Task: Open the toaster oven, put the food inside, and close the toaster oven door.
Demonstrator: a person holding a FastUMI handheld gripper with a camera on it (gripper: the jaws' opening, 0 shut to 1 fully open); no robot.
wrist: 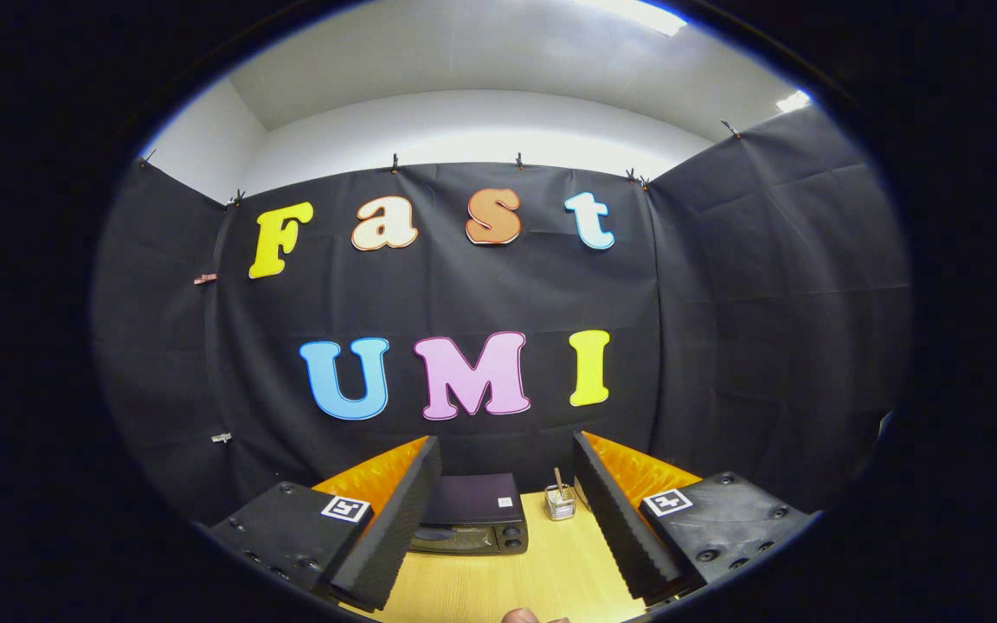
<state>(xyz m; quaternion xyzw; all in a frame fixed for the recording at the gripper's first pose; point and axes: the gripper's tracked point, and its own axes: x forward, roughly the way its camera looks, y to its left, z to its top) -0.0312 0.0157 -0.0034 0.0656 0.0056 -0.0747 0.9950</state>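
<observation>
Gripper view: tool (507, 519) spread wide, holding nothing, above the wooden table (550, 571); closed toaster oven (472, 523) far between its fingers, small wire basket (560, 502) just right.

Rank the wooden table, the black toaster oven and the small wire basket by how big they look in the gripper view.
1. Light wooden table, largest.
2. Black toaster oven, beyond the open gripper, beside one finger.
3. Small wire basket beside the oven, smallest.
All three lie about equally far off, so the order seems safe.
</observation>
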